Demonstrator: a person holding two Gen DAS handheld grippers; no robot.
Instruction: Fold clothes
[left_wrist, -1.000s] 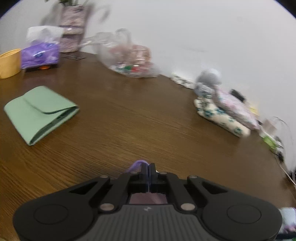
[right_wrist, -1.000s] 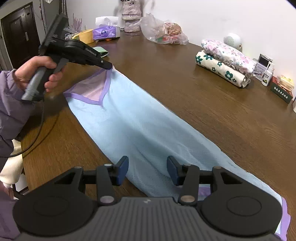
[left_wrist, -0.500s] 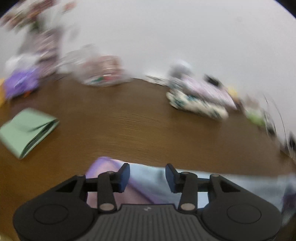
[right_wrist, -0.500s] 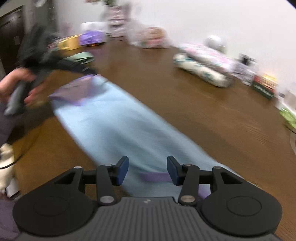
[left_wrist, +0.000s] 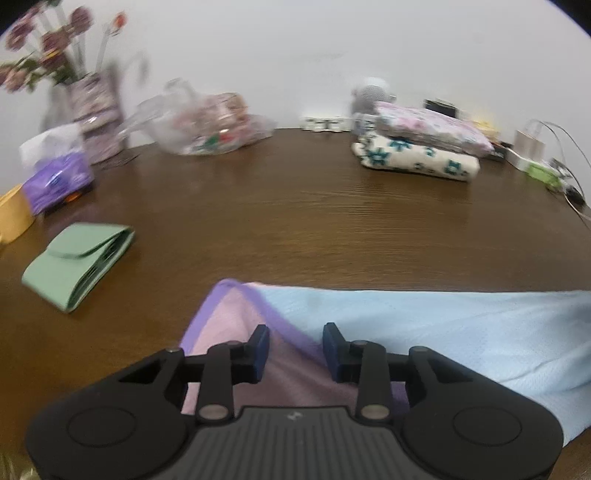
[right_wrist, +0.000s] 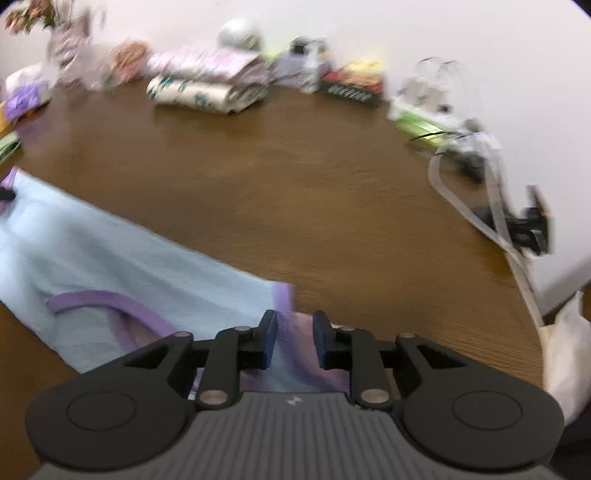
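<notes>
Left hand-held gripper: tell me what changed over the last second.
The left hand-held gripper was shut on the purple-trimmed corner; it let go and now stands open over the light blue garment. The right hand-held gripper stayed open, now nearer the purple hem. The garment stays flat on the table.

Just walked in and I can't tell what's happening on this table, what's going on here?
A person with a gripper in each hand is folding a light blue garment with purple trim, laid out in a long strip on the wooden table. The left gripper is open over the purple-edged end, and the right gripper is open over the opposite end. Neither grips the cloth. A folded green cloth and a stack of folded floral fabrics sit further back.
</notes>
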